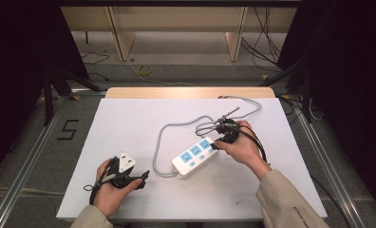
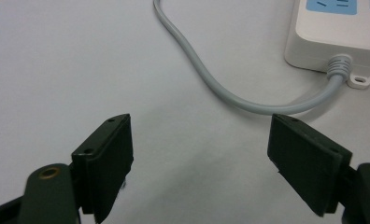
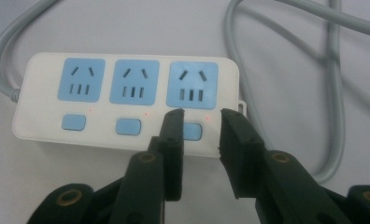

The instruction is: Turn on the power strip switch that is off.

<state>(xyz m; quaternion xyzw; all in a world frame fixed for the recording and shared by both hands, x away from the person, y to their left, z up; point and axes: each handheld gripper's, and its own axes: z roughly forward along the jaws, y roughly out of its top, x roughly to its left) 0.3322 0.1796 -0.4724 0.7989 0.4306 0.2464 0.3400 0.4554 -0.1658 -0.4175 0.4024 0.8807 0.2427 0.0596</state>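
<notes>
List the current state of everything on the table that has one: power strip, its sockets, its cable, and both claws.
Power strip: lying flat on the table, sockets up.
Sockets: all three empty, nothing plugged in.
Grey cable: attached to the strip, looped loosely across the table.
Left claw: open, nothing between the jaws.
Right claw: partly open, poised over the strip's end switch, gripping nothing.

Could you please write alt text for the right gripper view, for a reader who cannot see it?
A white power strip with three blue sockets and three blue switches lies on a white table. The right gripper hovers with its black jaws apart, either side of the blue switch under the end socket. The strip's grey cable loops behind.
</notes>
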